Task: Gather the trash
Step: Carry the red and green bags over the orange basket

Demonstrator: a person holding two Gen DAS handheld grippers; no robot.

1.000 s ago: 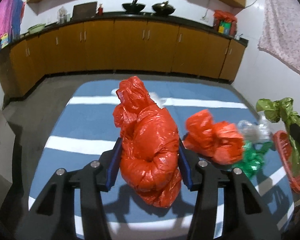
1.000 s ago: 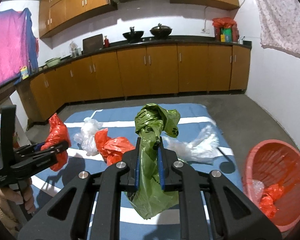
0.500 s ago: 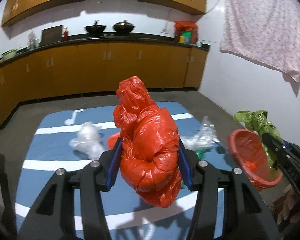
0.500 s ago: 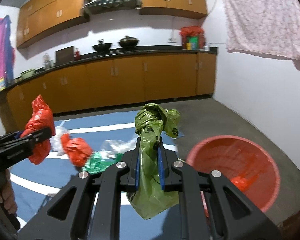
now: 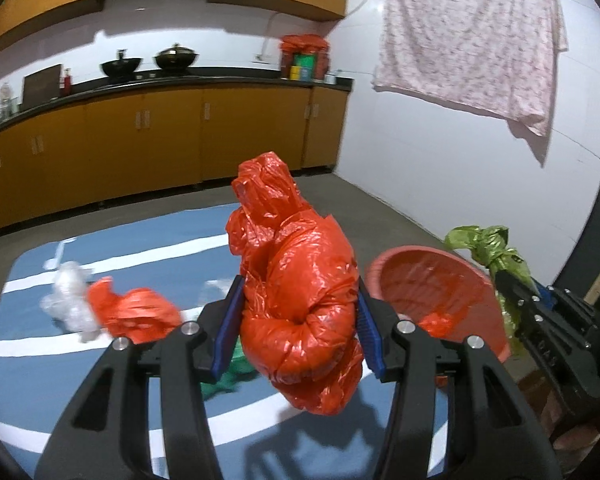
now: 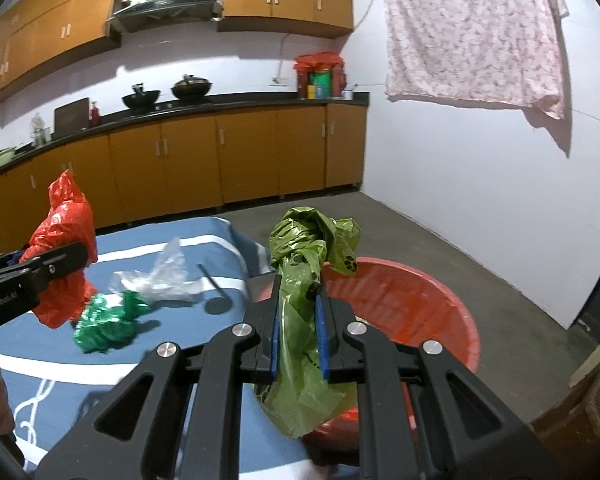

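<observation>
The green bag (image 6: 300, 280) hangs pinched in our right gripper (image 6: 298, 316) right over the red basin's (image 6: 440, 304) near rim, nearer than our left gripper (image 5: 296, 320) clamping the red bag (image 5: 296, 300).

Orange-red bag (image 5: 300, 304), olive-green paw-printed bag (image 6: 304, 304), red basin (image 6: 432, 300), blue white-striped mat (image 5: 100, 248).

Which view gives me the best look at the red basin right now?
The right wrist view: the red basin shows most of its rim and inner wall just beyond the green bag. In the left wrist view the red basin sits off right, cut by the red bag and the right tool.
</observation>
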